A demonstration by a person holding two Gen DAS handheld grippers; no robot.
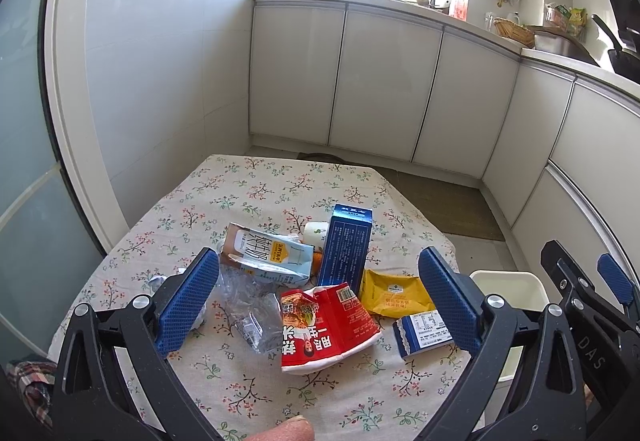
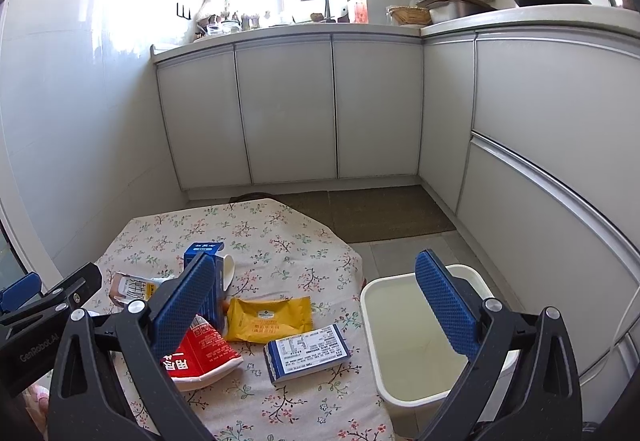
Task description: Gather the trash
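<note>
Both my left gripper [image 1: 316, 297] and right gripper [image 2: 316, 305] hover fingers spread, empty, over trash on the table [image 1: 248, 193]; the bin [image 2: 404, 325] sits beside its edge, so the slick yellow wrapper [image 2: 268, 317] may slip free.

The tablecloth [image 1: 256, 201] is cream with small floral sprigs. A red cup [image 1: 324, 325], yellow wrapper [image 1: 394, 293] and blue box [image 1: 346, 245] contrast with the white bin [image 2: 404, 393].

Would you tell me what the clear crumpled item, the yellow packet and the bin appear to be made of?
Clear crumpled item: thin transparent plastic, glossy creases.
Yellow packet: likely matte plastic film, wrinkled, sealed ends.
Bin: seemingly smooth cream plastic, rounded moulded rim.
</note>
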